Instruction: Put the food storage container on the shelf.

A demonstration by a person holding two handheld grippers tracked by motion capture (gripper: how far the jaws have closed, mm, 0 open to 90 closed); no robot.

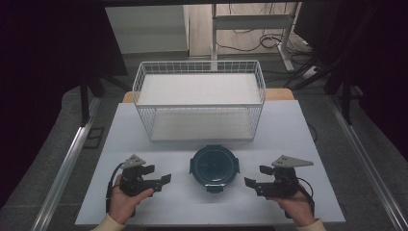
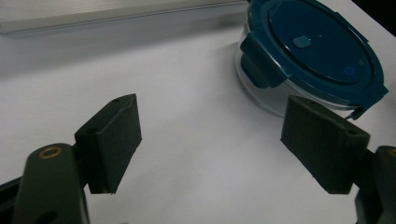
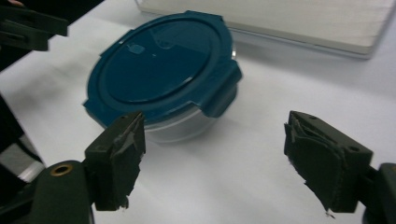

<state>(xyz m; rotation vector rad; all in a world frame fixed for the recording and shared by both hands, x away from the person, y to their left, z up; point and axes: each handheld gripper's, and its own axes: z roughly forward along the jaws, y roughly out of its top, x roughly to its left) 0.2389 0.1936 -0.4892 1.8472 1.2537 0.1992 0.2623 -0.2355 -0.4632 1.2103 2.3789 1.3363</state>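
High view puts the round container point(image 1: 213, 167) with its dark blue clip-on lid near the front of the white table point(image 1: 125, 125), between the left gripper point(image 1: 161, 179) and the right gripper point(image 1: 251, 183), with the empty white wire basket point(image 1: 199, 101) just behind it. Both grippers flank it with jaws spread wide and holding nothing, probably poised to take it from either side. Right gripper view point(image 3: 212, 163) adds the clear glass wall and a closed side latch point(image 3: 223, 91), while left gripper view point(image 2: 210, 140) shows the lid's small raised tab.
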